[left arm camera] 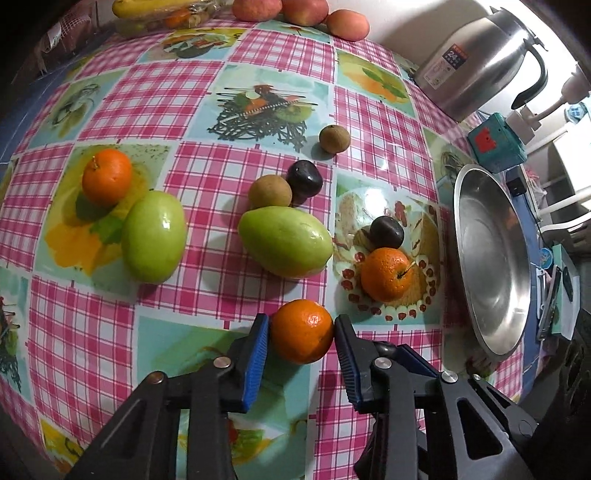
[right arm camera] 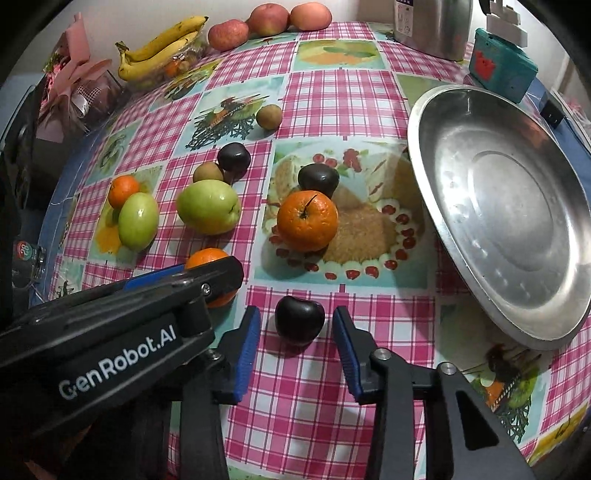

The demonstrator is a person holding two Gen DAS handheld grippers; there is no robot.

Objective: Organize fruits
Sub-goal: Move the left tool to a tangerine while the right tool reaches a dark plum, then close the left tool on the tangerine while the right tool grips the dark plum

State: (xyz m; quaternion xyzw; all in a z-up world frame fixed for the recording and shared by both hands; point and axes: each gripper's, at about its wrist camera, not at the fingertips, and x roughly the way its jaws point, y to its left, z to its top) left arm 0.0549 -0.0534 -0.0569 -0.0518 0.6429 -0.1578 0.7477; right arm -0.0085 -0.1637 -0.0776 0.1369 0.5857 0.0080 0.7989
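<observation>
Left gripper (left arm camera: 301,328): jaws narrow, pads pressed on tangerine (left arm camera: 302,331) resting on desk (left arm camera: 207,96). Right gripper (right arm camera: 297,321): jaws straddle dark plum (right arm camera: 299,319), small gaps both sides, no contact visible. Steel basin (right arm camera: 509,218) near desk's right edge. Other fruits lie mid-desk, beyond both grippers.

Kettle (right arm camera: 432,27) top cut off by frame edge, nearest orange (right arm camera: 207,258) half hidden behind left tongs (left arm camera: 301,330)
</observation>
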